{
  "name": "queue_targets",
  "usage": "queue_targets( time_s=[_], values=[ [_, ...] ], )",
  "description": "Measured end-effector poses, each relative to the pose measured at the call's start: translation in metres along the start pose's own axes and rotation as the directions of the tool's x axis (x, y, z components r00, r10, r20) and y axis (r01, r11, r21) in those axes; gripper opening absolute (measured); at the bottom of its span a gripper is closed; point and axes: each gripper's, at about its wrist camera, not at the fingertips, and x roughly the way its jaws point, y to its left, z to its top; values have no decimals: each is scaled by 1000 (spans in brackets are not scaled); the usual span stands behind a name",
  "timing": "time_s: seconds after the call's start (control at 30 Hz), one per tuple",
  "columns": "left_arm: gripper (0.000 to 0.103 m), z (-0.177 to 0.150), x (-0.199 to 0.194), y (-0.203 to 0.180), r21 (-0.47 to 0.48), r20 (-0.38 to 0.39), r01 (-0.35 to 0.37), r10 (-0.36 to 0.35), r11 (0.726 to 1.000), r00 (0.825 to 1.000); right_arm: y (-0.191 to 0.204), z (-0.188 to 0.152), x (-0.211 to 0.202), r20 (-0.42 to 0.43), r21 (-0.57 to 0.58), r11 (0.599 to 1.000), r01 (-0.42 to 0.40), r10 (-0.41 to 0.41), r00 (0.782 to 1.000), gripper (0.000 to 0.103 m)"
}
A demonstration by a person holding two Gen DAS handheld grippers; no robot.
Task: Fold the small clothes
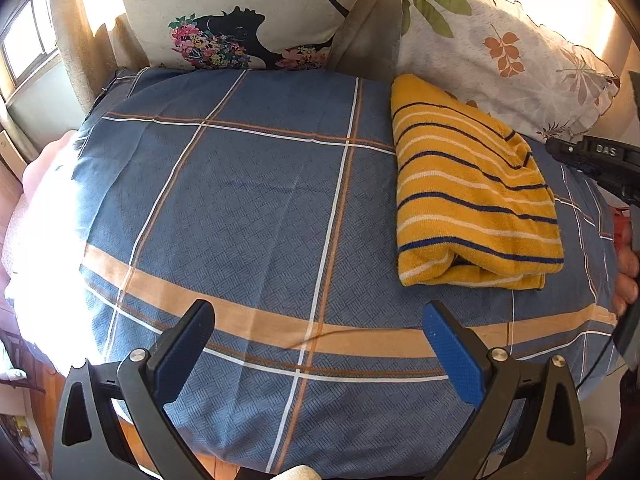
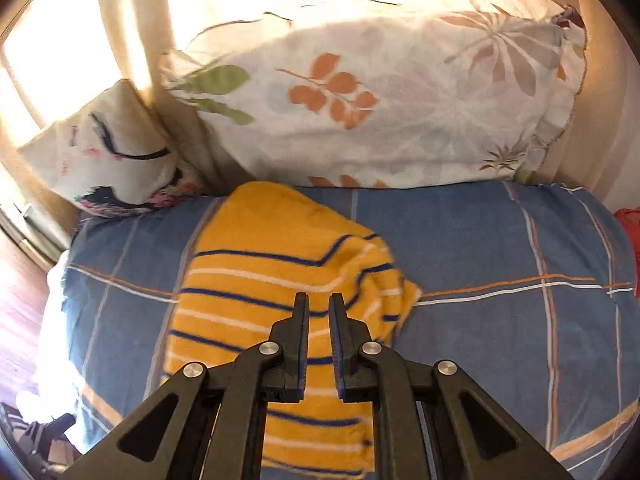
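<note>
This is a home bedroom or sitting corner: a cushion in blue plaid bedding [image 1: 248, 200] lies before a floral throw pillow [image 1: 240, 12] and a leaf-print pillow [image 2: 380, 96], with sunlit beige curtains [image 2: 132, 20] and a window [image 1: 28, 40] behind.

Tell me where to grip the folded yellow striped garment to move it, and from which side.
Take the yellow striped garment at its near folded edge, coming low from the front. The layers stack there into a thick roll, so one pinch likely catches all of them; the far end tapers against the leaf-print pillow.
</note>
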Motion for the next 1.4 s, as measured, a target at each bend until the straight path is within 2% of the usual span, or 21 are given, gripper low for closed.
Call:
queue_targets(
  time_s=[0.07,0.1,0.17,0.2,0.3,0.37,0.43,0.5,0.53,0.57,0.7,0.77,0.87,0.9,0.97,1.03,1.07,1.13,1.27,1.4],
  values=[
    [103,7,4,8,-8,-8,14,-14,1000,1000,23,-13,4,-45,5,991,-136,136,990,11],
    [103,10,5,11,-12,-12,21,-21,1000,1000,32,-22,12,-86,24,978,-207,208,974,11],
    [103,16,7,20,-16,-17,35,-35,999,999,47,-39,32,-156,47,966,-256,260,953,11],
    [103,18,8,24,-17,-17,37,-37,999,999,52,-47,42,-184,43,971,-237,241,953,11],
    [103,21,7,38,-8,-2,27,-27,1000,1000,52,-64,64,-266,24,993,-111,114,957,11],
    [103,23,5,48,1,14,16,-16,1000,1000,44,-65,61,-268,23,998,-59,63,961,11],
    [103,25,0,58,10,38,3,-3,1000,999,32,-61,47,-237,67,997,-39,54,970,11],
    [103,27,-4,68,20,69,-8,6,1000,998,23,-50,33,-182,114,993,-24,44,982,12],
    [103,29,-6,72,26,84,-10,8,1000,996,22,-45,26,-159,122,992,-10,30,987,17],
    [103,31,-8,74,33,97,-10,7,999,995,21,-33,26,-135,124,992,13,4,991,24],
    [103,38,-11,79,62,126,4,-11,998,992,25,11,36,-36,164,986,29,-23,999,30],
    [103,39,-10,81,74,118,23,-31,997,993,19,32,58,-49,193,980,43,-34,998,30],
    [103,37,-8,82,101,110,25,-36,995,993,1,47,107,-166,267,959,97,-54,985,28],
    [103,36,-8,85,106,111,22,-34,994,993,-7,47,113,-182,283,949,137,-87,979,28],
    [103,33,-6,88,110,118,11,-24,994,993,-14,48,108,-162,308,938,162,-116,980,28],
    [103,32,-5,95,100,126,0,-13,995,992,-6,44,92,-144,279,936,215,-181,973,31],
    [103,32,-4,97,94,126,-3,-9,996,992,0,38,82,-126,260,941,216,-189,974,37],
    [103,33,-2,102,79,129,-6,-4,997,992,9,20,64,-102,240,955,175,-155,983,44],
    [103,35,-5,102,50,149,-9,2,999,989,12,-33,46,-132,204,963,178,-153,979,45],
    [103,35,-14,88,53,181,-28,18,998,983,13,-61,19,-110,165,960,225,-208,972,45]
  ],
)
